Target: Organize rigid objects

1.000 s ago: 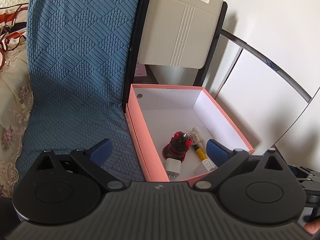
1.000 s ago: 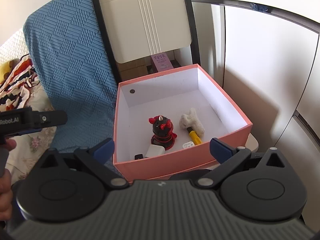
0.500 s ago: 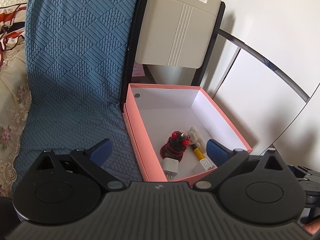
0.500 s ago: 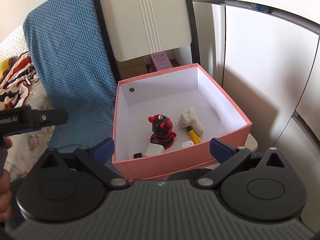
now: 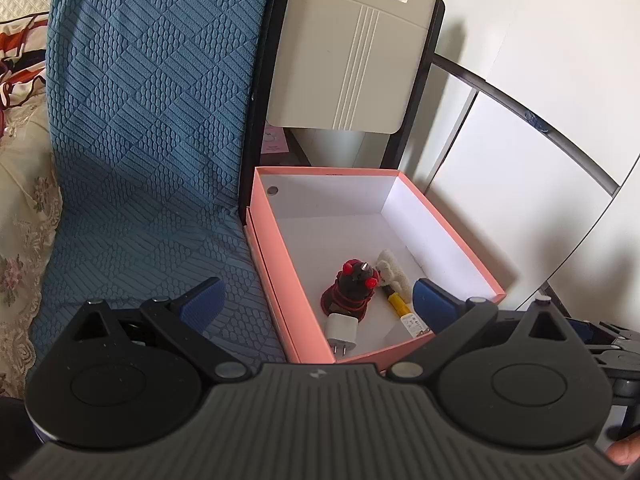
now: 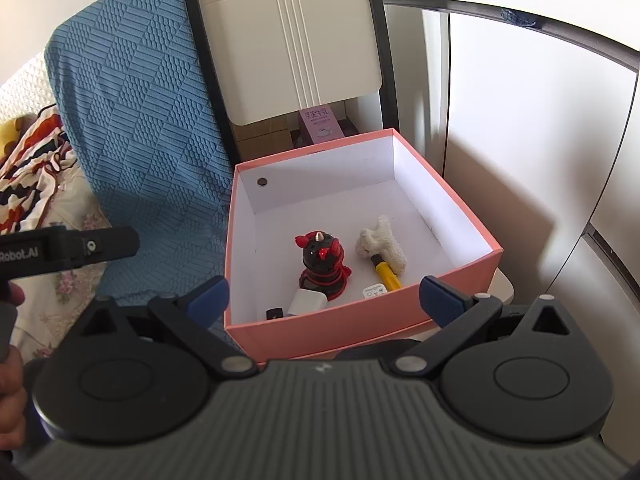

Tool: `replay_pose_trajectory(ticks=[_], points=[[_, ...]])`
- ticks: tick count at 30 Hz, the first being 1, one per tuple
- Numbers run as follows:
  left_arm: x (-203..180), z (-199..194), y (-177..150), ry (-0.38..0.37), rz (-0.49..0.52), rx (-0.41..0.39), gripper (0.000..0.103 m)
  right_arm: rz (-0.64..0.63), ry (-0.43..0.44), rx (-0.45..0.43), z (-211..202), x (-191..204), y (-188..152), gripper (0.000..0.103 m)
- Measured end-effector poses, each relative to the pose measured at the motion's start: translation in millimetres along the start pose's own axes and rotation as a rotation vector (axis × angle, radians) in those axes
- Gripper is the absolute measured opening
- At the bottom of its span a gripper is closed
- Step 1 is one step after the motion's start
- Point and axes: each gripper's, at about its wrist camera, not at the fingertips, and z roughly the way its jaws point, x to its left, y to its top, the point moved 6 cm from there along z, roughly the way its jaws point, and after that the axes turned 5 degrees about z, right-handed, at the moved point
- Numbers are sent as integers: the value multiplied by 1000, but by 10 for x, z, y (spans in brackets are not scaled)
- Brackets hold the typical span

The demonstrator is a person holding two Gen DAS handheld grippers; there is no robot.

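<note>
**Pink box with sorted items, both grippers spread and unloaded**

While held above and short of the open pink cardboard box with white lining (image 5: 448,236) (image 6: 448,216), left gripper (image 5: 316,300) spread wide, blue-padded fingertips (image 5: 202,294) well apart, nothing between them; left fingertip over the blue quilted fabric cover (image 5: 152,140), right fingertip overlapping the box's near right corner. Right gripper (image 6: 322,298) likewise spread wide and unloaded, blue fingertips (image 6: 438,298) flanking the near wall of the box.

Contents of box, grouped toward the near end of the floor:
- black round figurine with red horns and red base ring (image 5: 354,286) (image 6: 322,262), upright, roughly central;
- white cube-shaped plug adapter with metal prongs (image 5: 342,330) (image 6: 306,302), lying just in front of the figurine's base, prongs toward the near wall;
- fluffy white toy on a yellow handle (image 5: 392,276) (image 6: 382,250), lying just right of the figurine, yellow end toward the near wall;
- small white printed tag or label (image 5: 414,324) (image 6: 374,291), beside the yellow end;
- small black block (image 6: 274,313), near the left corner beside the adapter, seen only from the right wrist.

Small dark round spot on the far inner wall, top left. Far half of the box floor bare white.

Behind the box: beige ribbed plastic chair back with a slot handle (image 5: 348,56) (image 6: 292,40), in a black frame; pale pink carton with printed characters (image 6: 320,124) beneath it. Left of the box: blue cover, then floral and patterned bedding (image 5: 20,208). Right: white cabinet panels edged by a dark curved rail (image 6: 520,20). From the right wrist view, black body of the left gripper at far left, apart from the box.
</note>
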Motion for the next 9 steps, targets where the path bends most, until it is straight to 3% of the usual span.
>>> replay_pose_trajectory(ticks=[9], points=[[-25,-13,-10,5,21,-14,102,-7,6,2,12,11,-12,103]])
